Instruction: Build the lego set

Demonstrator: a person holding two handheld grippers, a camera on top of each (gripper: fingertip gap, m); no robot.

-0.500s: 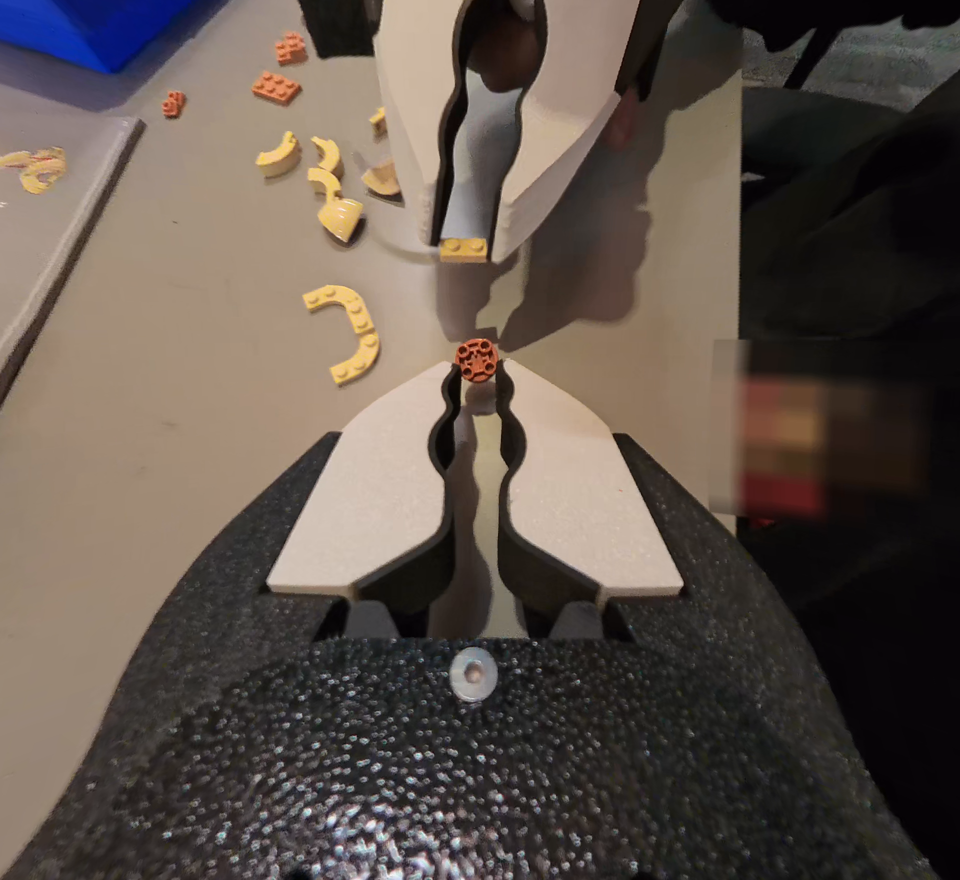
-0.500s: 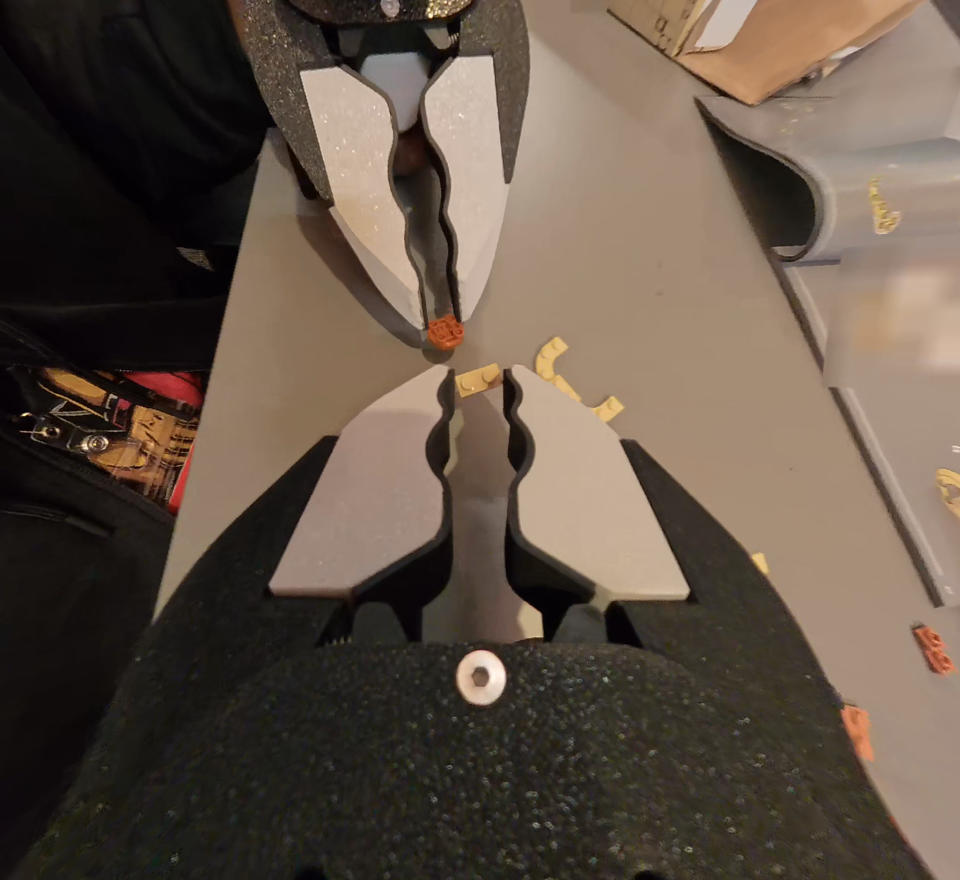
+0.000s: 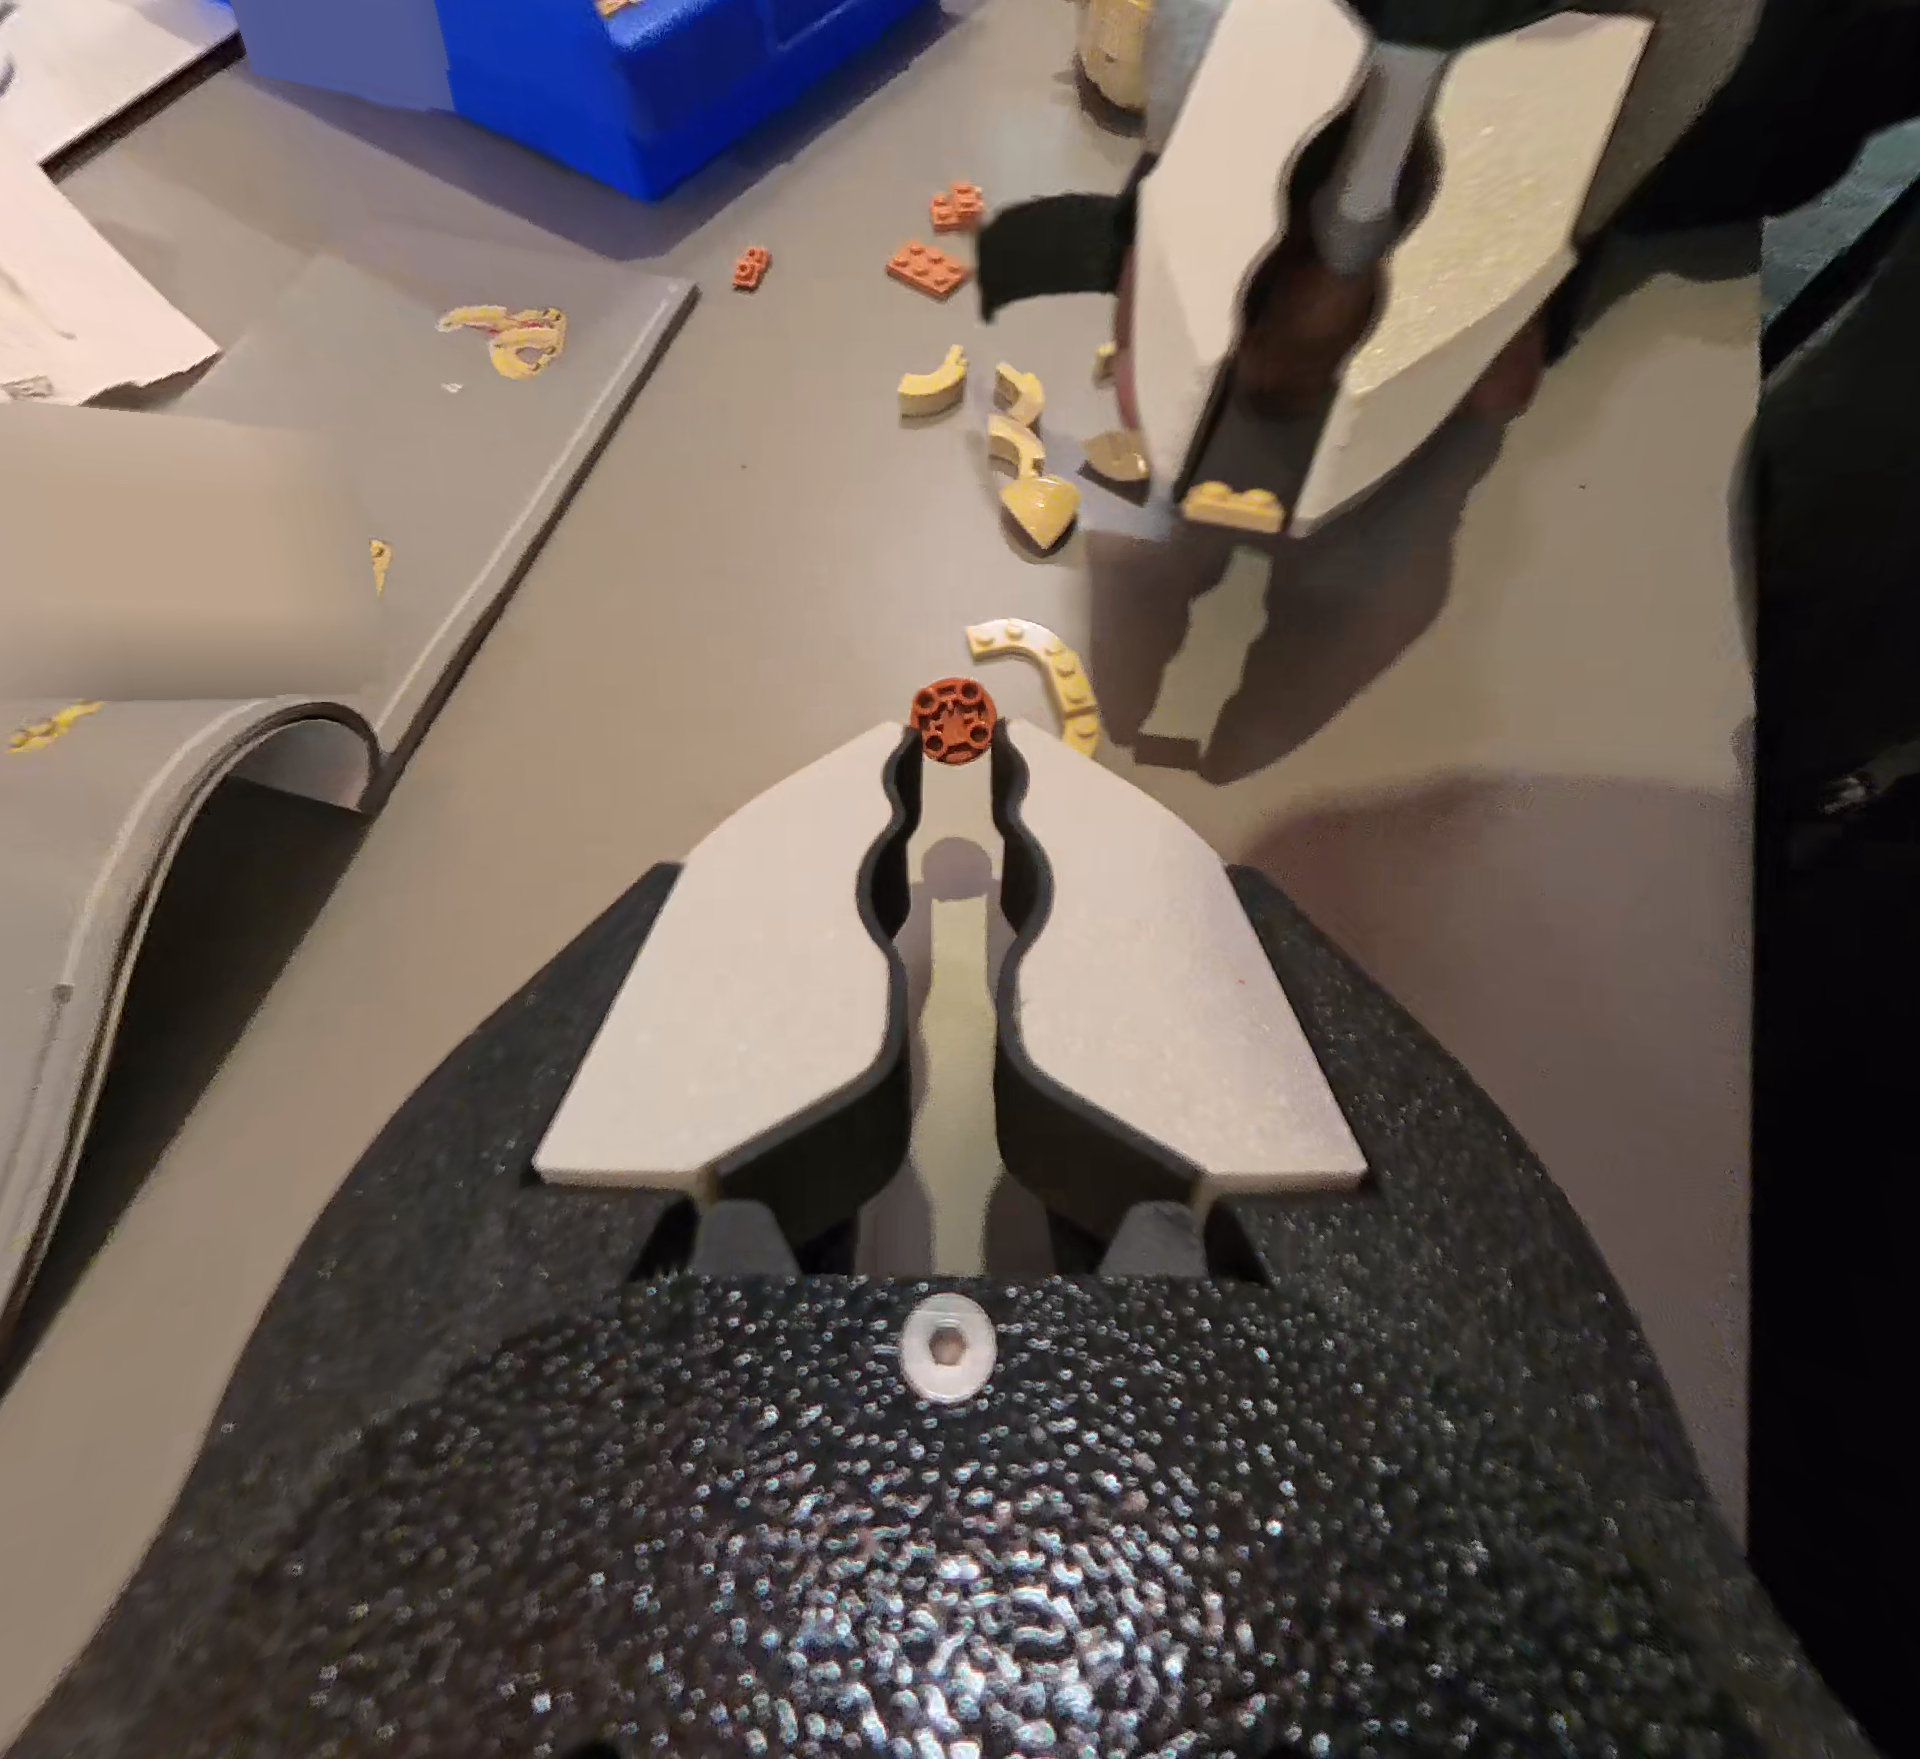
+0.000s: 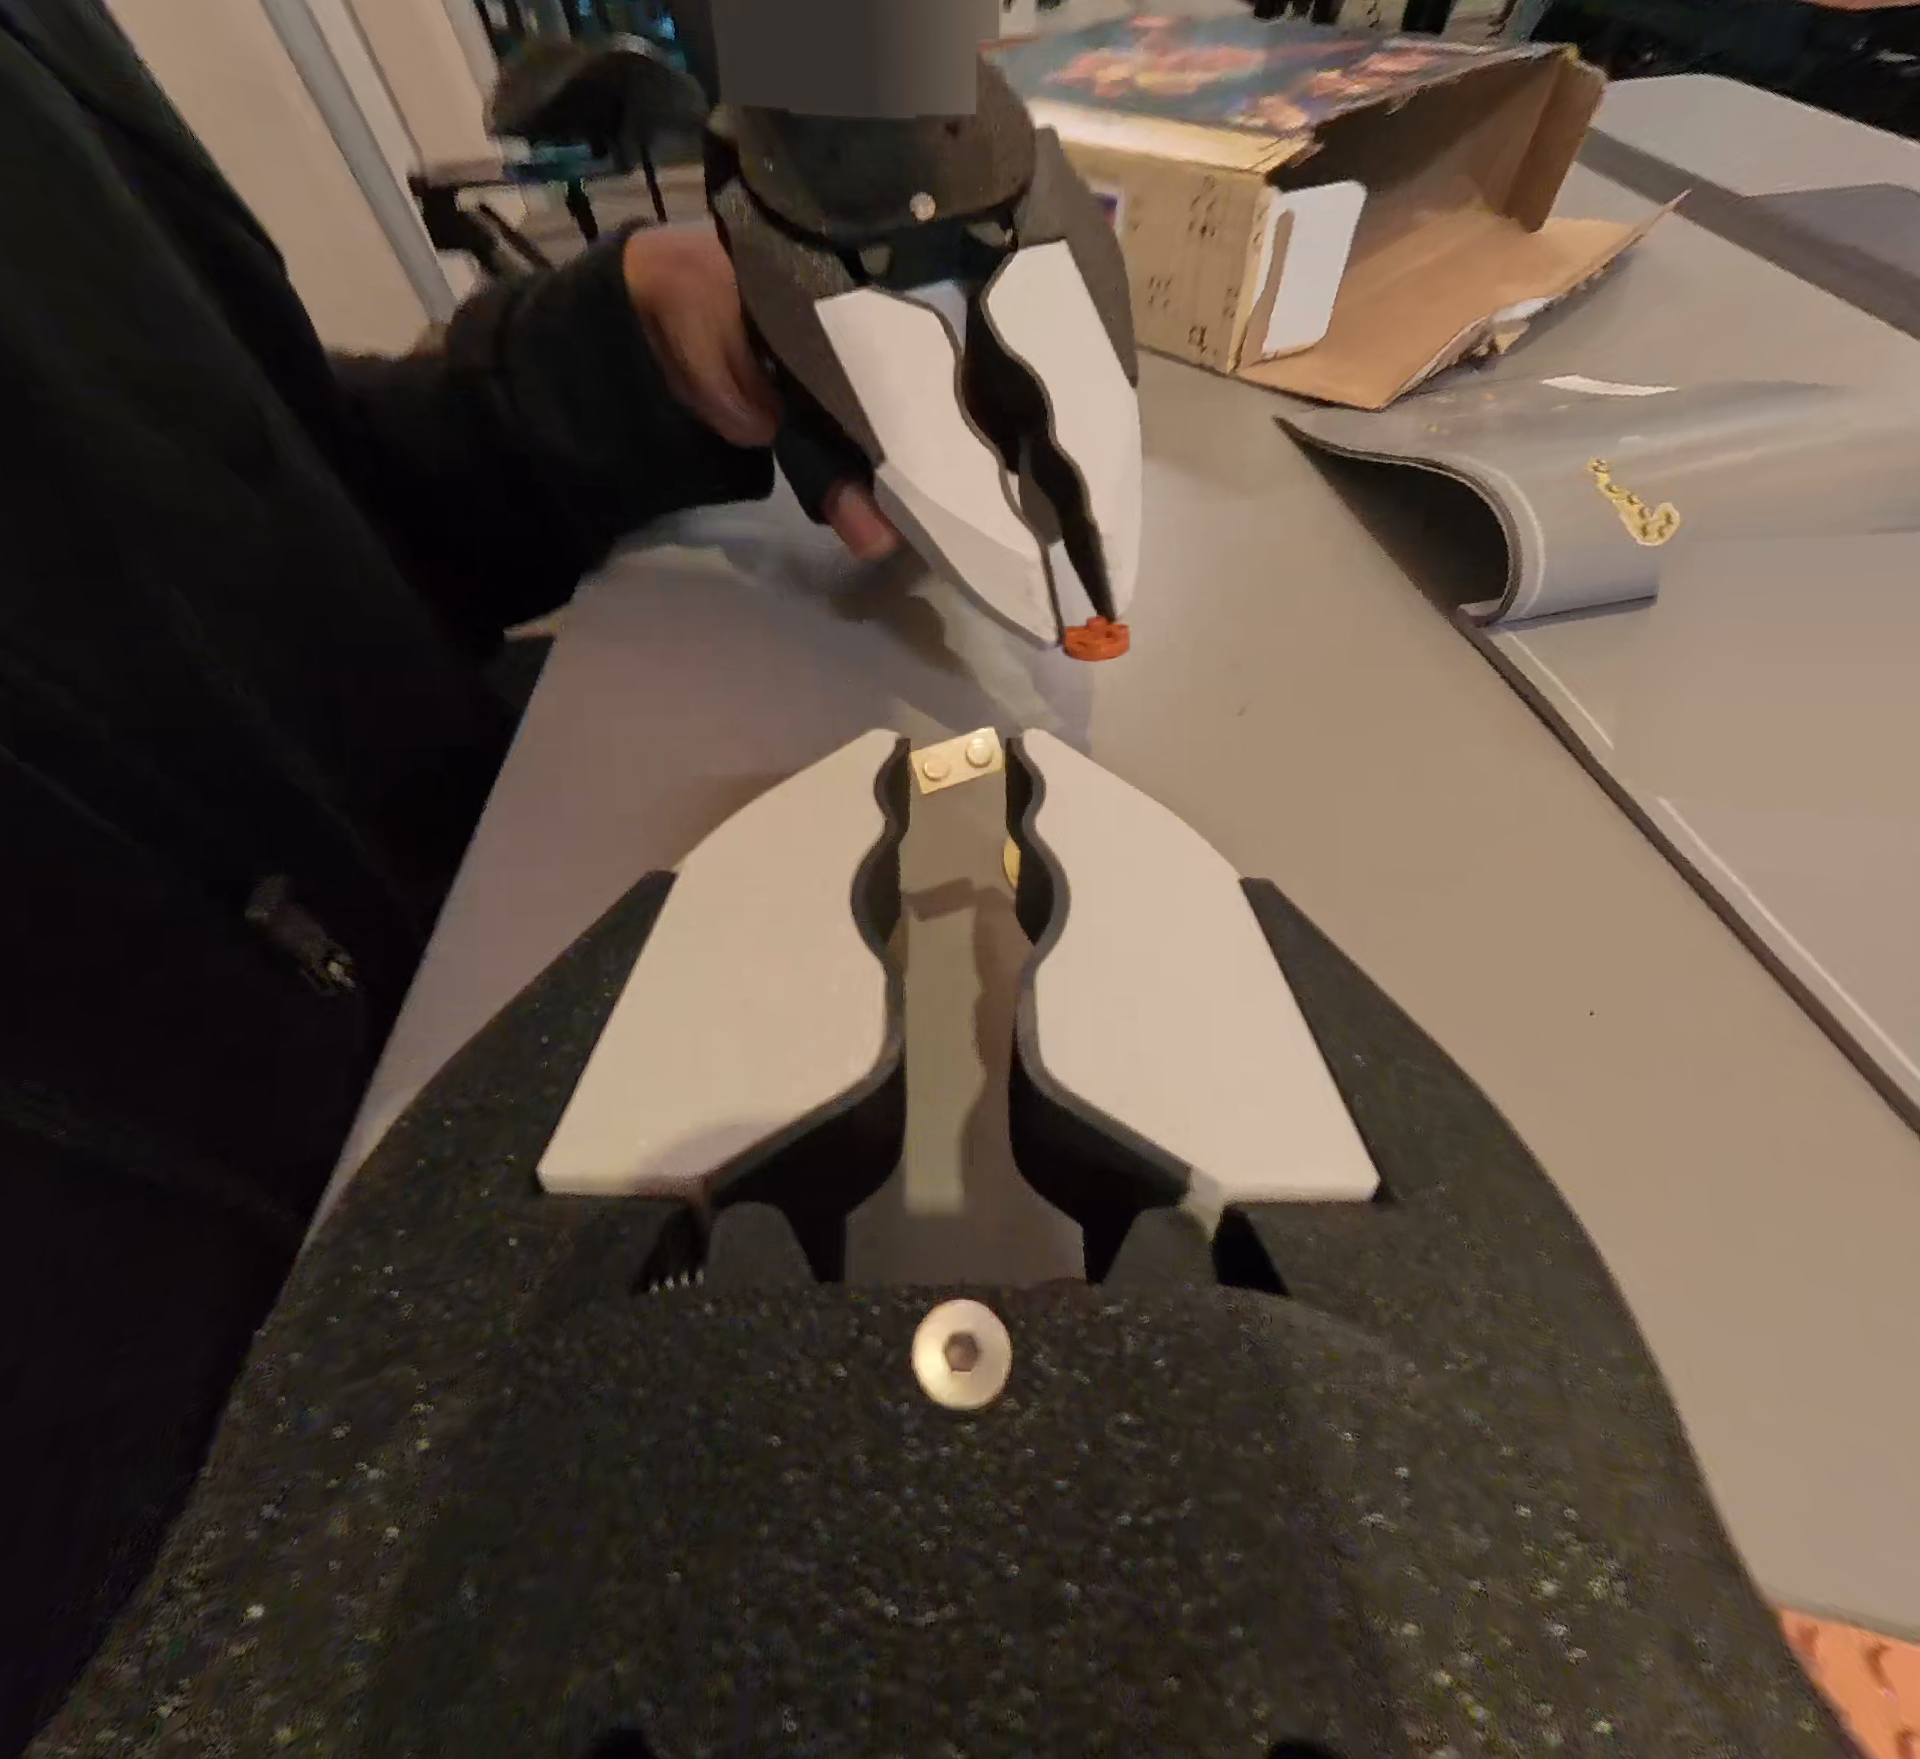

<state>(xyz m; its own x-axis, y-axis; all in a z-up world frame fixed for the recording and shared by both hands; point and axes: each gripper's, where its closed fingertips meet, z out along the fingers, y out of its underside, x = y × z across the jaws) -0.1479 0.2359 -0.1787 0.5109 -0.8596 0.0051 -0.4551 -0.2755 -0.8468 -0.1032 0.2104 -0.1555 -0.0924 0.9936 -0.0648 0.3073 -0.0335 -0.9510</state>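
Left tool pinches round reddish-brown plastic plate | right tool pinches tan two-stud plastic plate | mid-air joining step; next: align studs, press together.

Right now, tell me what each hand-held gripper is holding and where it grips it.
The left hand-held gripper pinches the round orange plate by its rim. The right hand-held gripper pinches the small tan plate by its two ends.

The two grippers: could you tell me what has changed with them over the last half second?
The right gripper and left gripper have drawn apart and tilted up. Nothing was let go: left stays shut on the orange round plate, right on the tan plate.
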